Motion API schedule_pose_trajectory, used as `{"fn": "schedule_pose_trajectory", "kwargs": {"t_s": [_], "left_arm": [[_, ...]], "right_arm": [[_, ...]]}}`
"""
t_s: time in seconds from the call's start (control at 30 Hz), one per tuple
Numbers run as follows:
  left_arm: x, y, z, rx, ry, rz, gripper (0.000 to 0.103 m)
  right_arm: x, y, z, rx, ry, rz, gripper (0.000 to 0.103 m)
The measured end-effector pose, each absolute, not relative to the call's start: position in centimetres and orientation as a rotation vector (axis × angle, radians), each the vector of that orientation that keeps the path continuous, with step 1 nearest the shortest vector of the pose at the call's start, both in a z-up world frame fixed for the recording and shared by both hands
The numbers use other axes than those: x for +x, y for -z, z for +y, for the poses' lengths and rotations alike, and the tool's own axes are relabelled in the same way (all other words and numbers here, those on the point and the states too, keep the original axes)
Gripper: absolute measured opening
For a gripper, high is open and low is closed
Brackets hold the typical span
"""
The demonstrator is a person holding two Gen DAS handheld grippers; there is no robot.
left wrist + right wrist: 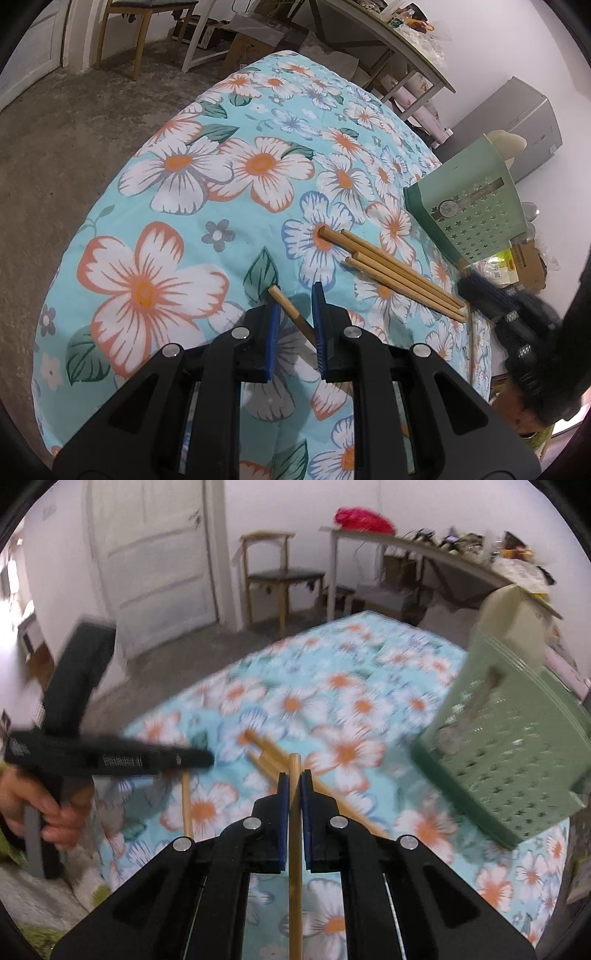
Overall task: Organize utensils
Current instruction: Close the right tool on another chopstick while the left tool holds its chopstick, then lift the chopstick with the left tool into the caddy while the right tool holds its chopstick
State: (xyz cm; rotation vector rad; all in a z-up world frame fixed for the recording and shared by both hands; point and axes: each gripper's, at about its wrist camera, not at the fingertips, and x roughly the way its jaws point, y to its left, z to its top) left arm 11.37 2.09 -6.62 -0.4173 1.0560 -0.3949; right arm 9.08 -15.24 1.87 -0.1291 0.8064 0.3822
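— Which claw has what, from where you stand?

— The right gripper (294,777) is clamped on a single wooden chopstick (294,812). The stick runs straight up between the blue pads, its tip poking out just beyond them, and the pads sit tight against both sides of it.

— And the left one?

— The left gripper (295,306) has another chopstick (290,312) lying at a slant between its pads. The gap there is narrow, and the stick seems to touch both pads, but I cannot tell for sure that it is pinched. From the right side I can see a hand (35,805) holding that tool's handle.

— Where are the rest of the sticks?

— A bundle of four chopsticks (391,271) lies on the floral cloth (184,206), side by side, just ahead and to the right of the left claw. Their far ends point toward the middle of the table.

— And the holder?

— The green utensil holder (469,206) sits near the right edge of the cloth, just beyond the bundle. It looks tilted, with star-shaped holes across its face. In the right camera's view everything is blurred, so finer detail there is lost.
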Motion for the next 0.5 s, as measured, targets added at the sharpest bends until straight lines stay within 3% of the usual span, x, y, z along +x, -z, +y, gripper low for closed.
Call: {"fn": "schedule_pose_trajectory", "kwargs": {"t_s": [0.17,0.5], "left_arm": [[11.1,5.6,2.2,-0.423,0.407,1.015,0.014],[10.1,-1.5,1.9,-0.356,0.496,0.774,0.009]], "right_arm": [[8.4,-5.4,-18.5,-0.014,-0.297,0.689,0.007],[7.4,-8.1,-24.5,0.238,-0.197,0.565,0.007]]}}
